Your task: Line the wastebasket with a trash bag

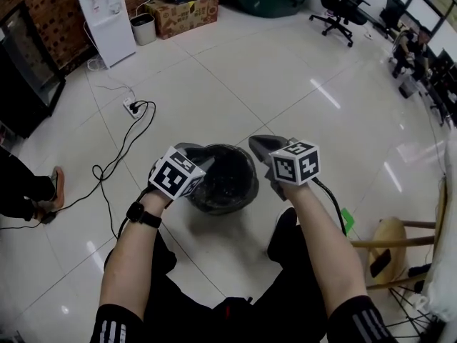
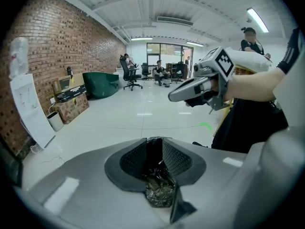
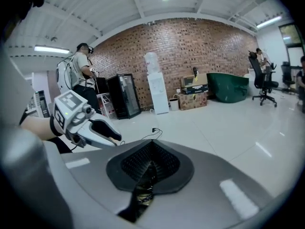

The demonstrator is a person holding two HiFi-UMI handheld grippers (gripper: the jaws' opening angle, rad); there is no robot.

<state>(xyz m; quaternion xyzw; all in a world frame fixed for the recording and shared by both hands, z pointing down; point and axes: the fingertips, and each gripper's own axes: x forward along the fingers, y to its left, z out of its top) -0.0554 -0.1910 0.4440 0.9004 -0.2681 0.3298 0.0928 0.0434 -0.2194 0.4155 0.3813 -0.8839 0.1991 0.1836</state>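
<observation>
A dark round wastebasket [image 1: 227,191] stands on the pale tiled floor, with a black trash bag [image 1: 230,171] inside it and over its rim. My left gripper [image 1: 188,148] is at the basket's left rim. In the left gripper view this gripper [image 2: 153,143] is shut on a crumpled wad of the bag [image 2: 160,191]. My right gripper [image 1: 260,143] is above the basket's right rim. In the right gripper view its jaws [image 3: 151,149] are shut on a thin strip of black bag film [image 3: 142,194]. Each gripper shows in the other's view: the right gripper [image 2: 175,96] and the left gripper [image 3: 112,137].
A power strip with a black cable [image 1: 133,106] lies on the floor to the left. A wooden stool [image 1: 391,246] stands at the right, close to my right arm. Another person's foot [image 1: 56,186] is at the left edge. A water dispenser [image 1: 107,16] and cardboard boxes [image 1: 187,13] line the far wall.
</observation>
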